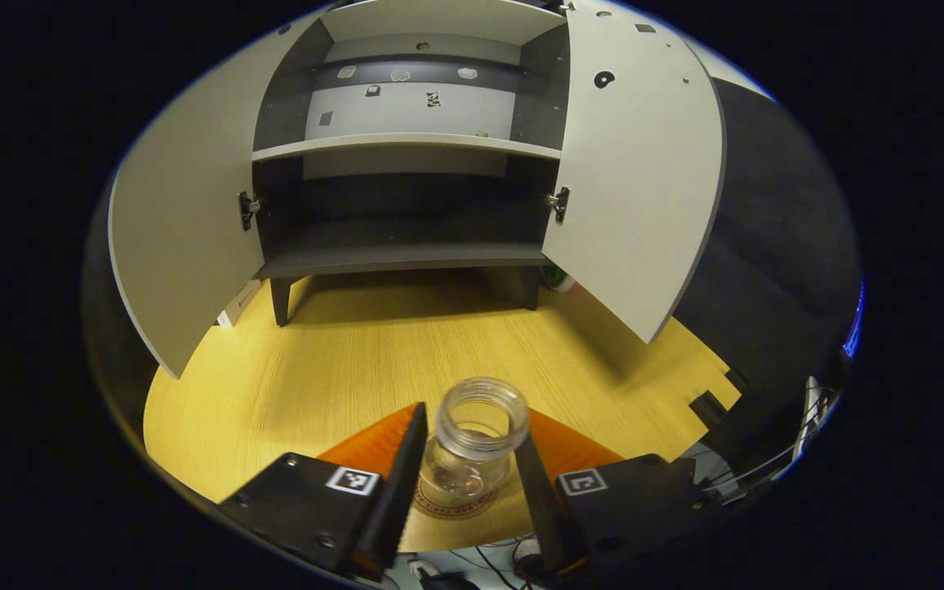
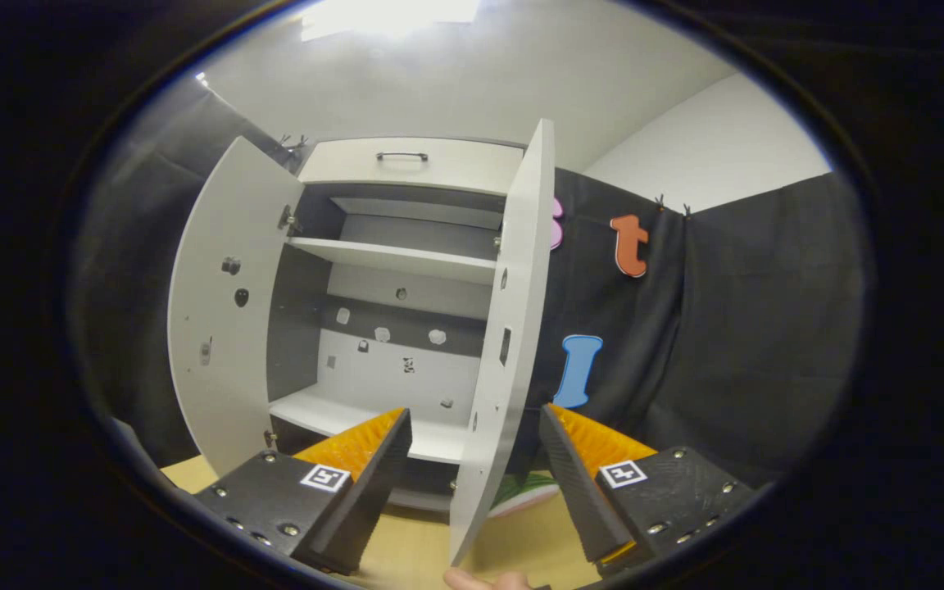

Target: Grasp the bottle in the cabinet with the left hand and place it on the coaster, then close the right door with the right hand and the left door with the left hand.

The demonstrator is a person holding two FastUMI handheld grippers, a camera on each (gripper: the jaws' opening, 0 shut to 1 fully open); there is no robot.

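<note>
A clear, lidless glass bottle [image 1: 476,438] stands upright on a round coaster [image 1: 449,501] near the front edge of the wooden table [image 1: 374,352]. My left gripper [image 1: 472,430] is shut on the bottle, one finger pressed to each side. Beyond it the cabinet [image 1: 406,146] stands with its left door [image 1: 177,229] and right door [image 1: 636,180] swung wide; its shelves are bare. In the right gripper view my right gripper [image 2: 476,414] is open and held up near the front edge of the right door [image 2: 505,328], which lines up between the fingers but farther off. The left door [image 2: 226,311] is open too.
A green-and-white object [image 1: 558,279] lies on the table behind the right door, beside the cabinet leg. A small white box [image 1: 238,303] sits by the cabinet's left leg. Black cloth walls close in the booth. A person's fingertip [image 2: 484,580] shows at the bottom of the right gripper view.
</note>
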